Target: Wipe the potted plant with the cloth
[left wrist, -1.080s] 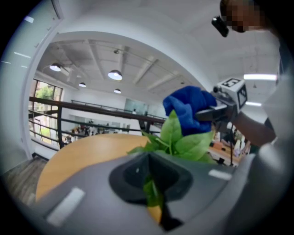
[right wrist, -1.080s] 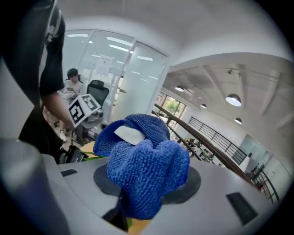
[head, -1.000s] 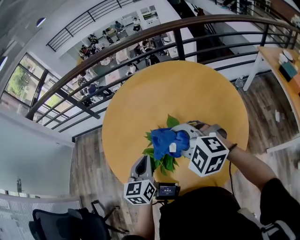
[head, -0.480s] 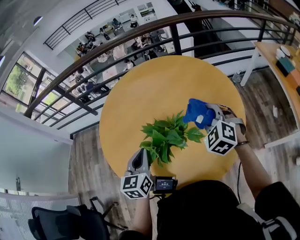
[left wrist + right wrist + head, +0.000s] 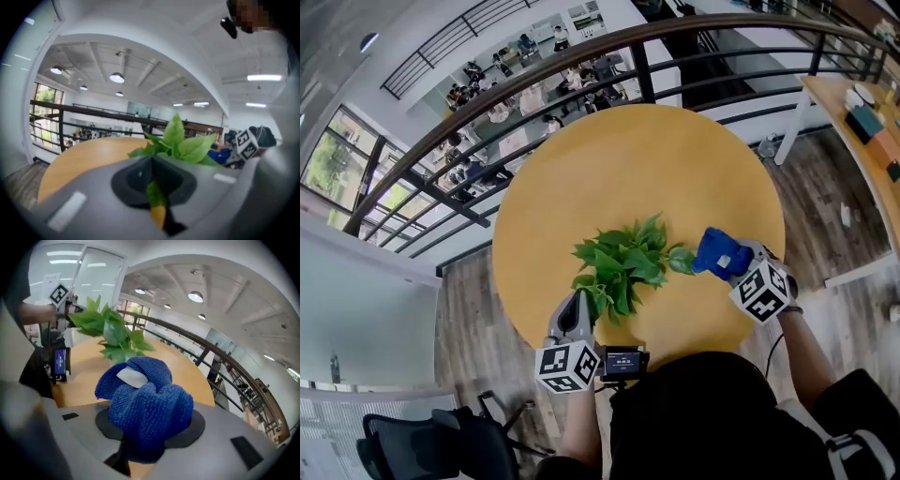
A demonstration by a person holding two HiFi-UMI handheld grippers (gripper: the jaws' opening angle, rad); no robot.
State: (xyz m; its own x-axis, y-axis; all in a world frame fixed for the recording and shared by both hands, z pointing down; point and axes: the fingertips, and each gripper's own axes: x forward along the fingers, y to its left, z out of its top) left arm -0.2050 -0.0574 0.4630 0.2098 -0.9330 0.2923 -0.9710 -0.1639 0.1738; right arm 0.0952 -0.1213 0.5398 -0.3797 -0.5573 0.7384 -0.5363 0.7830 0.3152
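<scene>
Fingers (image 5: 225, 425) of the right gripper (image 5: 733, 265) are clenched on a bunched blue terry cloth (image 5: 145, 404), with its white label facing up. Just ahead of those fingers, at the cloth's edge, lies the outermost leaf of the green leafy potted plant (image 5: 619, 267); whether cloth and leaf touch I cannot tell. The left gripper (image 5: 581, 300) meets the plant from the near side, its fingers (image 5: 93, 187) pinched tight on one leaf. Foliage hides the pot. Beneath both pairs of fingers spreads the round yellow wooden counter (image 5: 628, 169), and beyond it runs a black metal railing (image 5: 640, 73).
</scene>
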